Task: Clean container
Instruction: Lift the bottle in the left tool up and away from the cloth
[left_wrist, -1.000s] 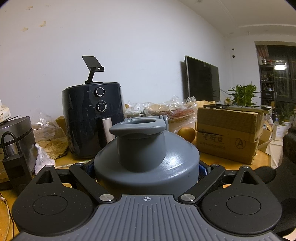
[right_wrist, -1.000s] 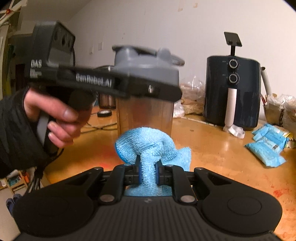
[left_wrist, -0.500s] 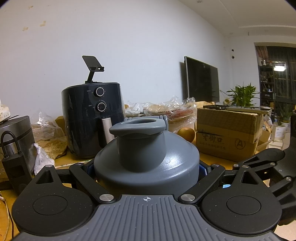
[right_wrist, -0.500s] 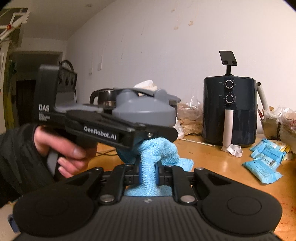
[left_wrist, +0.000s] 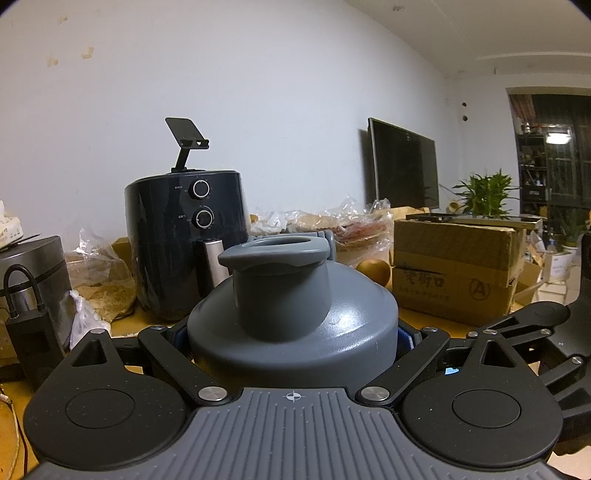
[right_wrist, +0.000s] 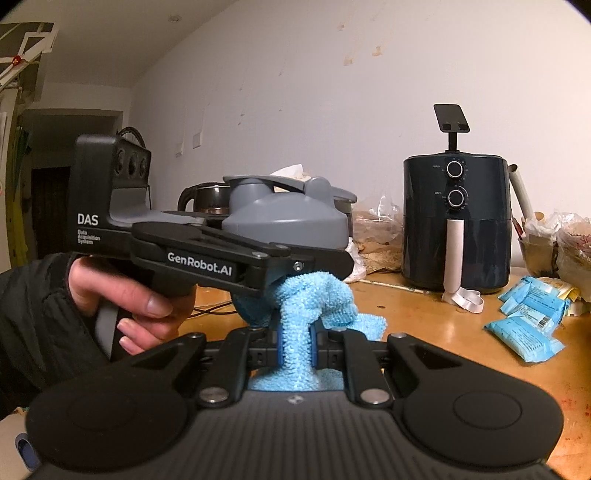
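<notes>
The container is a shaker bottle with a grey lid (left_wrist: 291, 325) and a flip spout. My left gripper (left_wrist: 293, 332) is shut around it just below the lid. In the right wrist view a person's hand (right_wrist: 122, 295) holds that left gripper (right_wrist: 295, 258) above the table, and the lid (right_wrist: 284, 218) rises over its fingers. My right gripper (right_wrist: 294, 347) is shut on a light blue cloth (right_wrist: 314, 299). The cloth's bunched top reaches up beside the bottle, just under the left gripper's fingers. The bottle's body is hidden behind them.
A dark air fryer (right_wrist: 456, 225) stands at the back of the wooden table (right_wrist: 443, 332), with blue packets (right_wrist: 524, 321) to its right. A kettle (right_wrist: 207, 195) sits behind the bottle. The left wrist view has a cardboard box (left_wrist: 454, 266) and food bags at the rear.
In the right wrist view the bottle and left gripper sit lower, and the cloth has come up against the bottle's side. The right gripper's black linkage has entered the left wrist view at the right edge.
</notes>
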